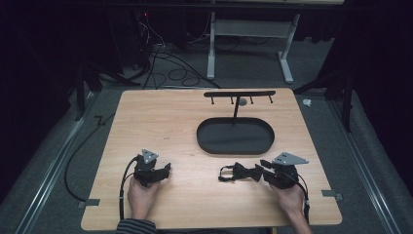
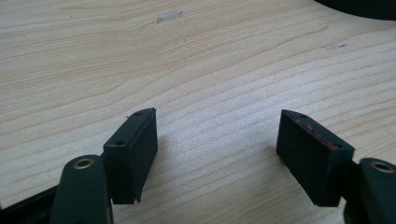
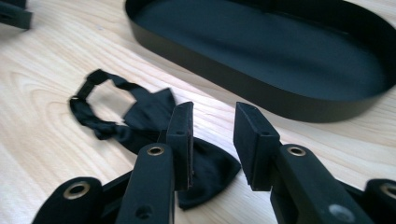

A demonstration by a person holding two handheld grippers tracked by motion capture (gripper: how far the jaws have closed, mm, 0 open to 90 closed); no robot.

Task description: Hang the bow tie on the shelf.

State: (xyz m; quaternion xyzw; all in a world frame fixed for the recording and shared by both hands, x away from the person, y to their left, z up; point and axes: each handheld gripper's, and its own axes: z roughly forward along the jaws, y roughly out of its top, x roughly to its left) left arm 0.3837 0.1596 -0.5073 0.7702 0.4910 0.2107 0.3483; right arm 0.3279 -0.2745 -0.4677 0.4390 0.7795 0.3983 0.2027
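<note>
Black fabric bow tie [image 3: 154, 119] near desk's front edge; right gripper [image 3: 212, 140] fingers apart, may snag one wing; left gripper [image 2: 217, 149] fingers apart, empty.

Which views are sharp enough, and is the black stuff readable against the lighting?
High view: small and soft, dark surroundings, bow tie and tray mere silhouettes. Left gripper view: wood grain crisp, left gripper slightly soft. Right gripper view: bow tie folds visible, tray interior sheened, right gripper blurred lower down.
</note>
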